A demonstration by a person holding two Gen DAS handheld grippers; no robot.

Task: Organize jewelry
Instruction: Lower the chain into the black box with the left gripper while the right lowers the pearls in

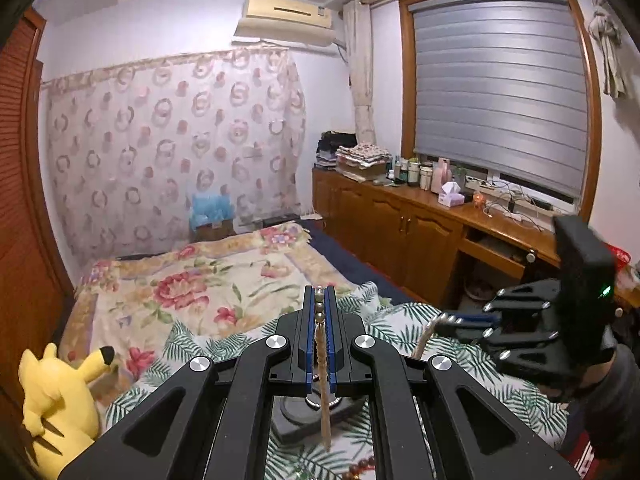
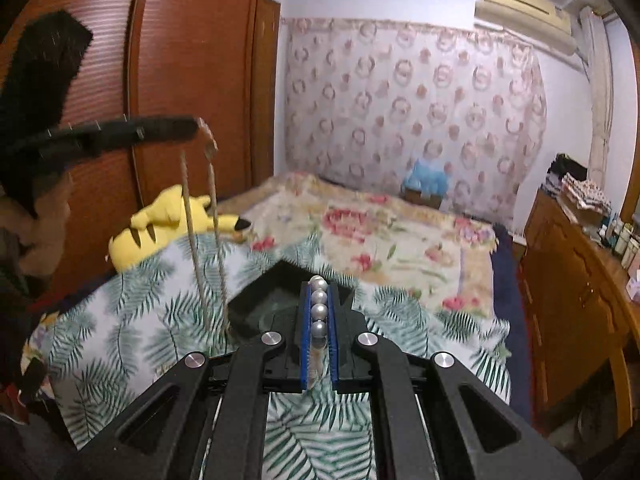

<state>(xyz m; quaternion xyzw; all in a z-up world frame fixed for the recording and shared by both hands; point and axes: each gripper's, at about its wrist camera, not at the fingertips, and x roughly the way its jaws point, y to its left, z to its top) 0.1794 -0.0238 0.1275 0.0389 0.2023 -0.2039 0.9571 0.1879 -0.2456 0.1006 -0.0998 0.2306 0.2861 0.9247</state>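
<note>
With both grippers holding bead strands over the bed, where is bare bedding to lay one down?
Free: the palm-leaf sheet between the yellow plush toy and the black tray, and the floral blanket beyond it. Crowded: around the tray, where the left gripper dangles its thin beaded chain and the right gripper clamps grey pearls.

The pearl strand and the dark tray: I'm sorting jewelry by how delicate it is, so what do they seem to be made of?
Pearl strand: round silvery-white beads with a soft satin sheen, so pearl or imitation pearl; which one cannot be told. It sits clamped in the right gripper.
Dark tray: matte black with no glare, probably velvet-lined or foam, though plastic is possible.
</note>
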